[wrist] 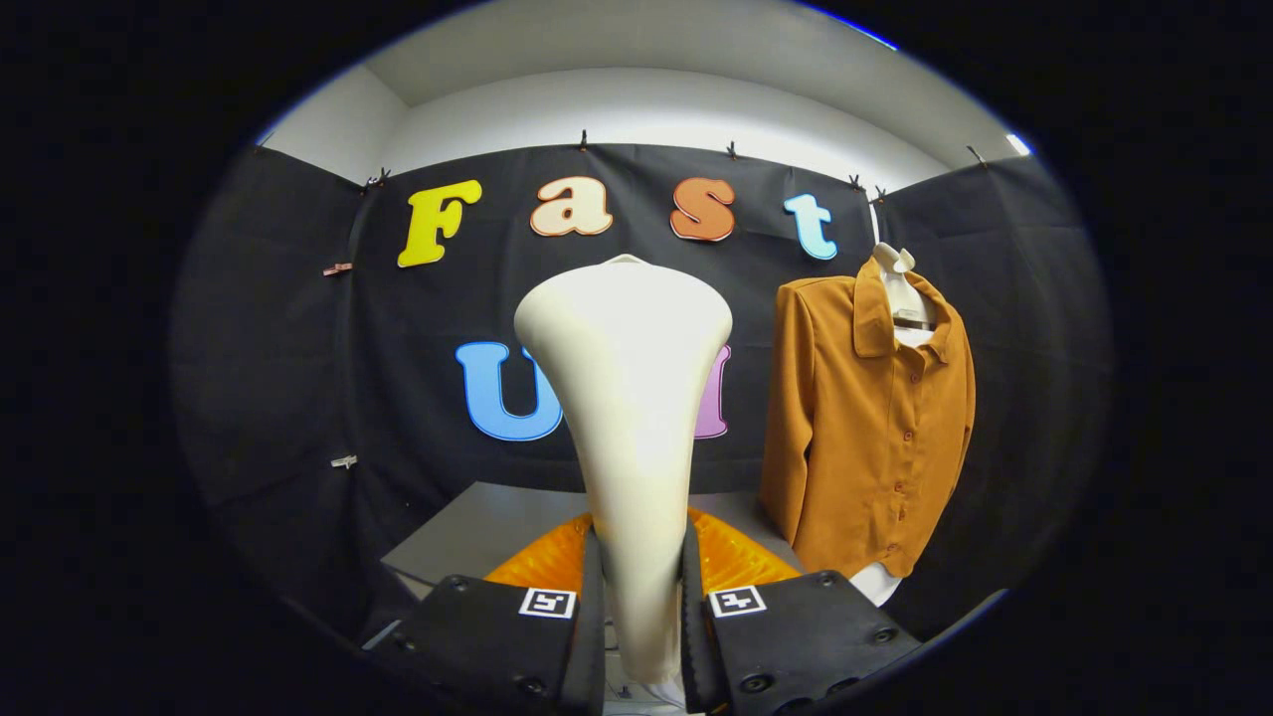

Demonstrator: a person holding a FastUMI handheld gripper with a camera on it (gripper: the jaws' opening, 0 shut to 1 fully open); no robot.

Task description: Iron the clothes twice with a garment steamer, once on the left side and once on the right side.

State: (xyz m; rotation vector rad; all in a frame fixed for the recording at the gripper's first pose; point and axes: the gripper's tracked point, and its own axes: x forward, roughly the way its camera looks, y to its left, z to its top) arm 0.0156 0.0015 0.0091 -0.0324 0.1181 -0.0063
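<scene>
Your hand-held gripper (641,607) clamps the garment steamer (627,418) upright, both fingers pressing its handle. The shirt (875,428) hangs ahead and to the right, its length vertical; swing right to reach it.

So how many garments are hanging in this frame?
1: a shirt on a hanger against the wall, beyond and right of the steamer, which the gripper is shut on. The steamer may hide more behind it.

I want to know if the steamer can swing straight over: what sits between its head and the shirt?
Nothing: in the gripper view only booth wall shows between the steamer, clamped in the tongs, and the hanging shirt.
</scene>
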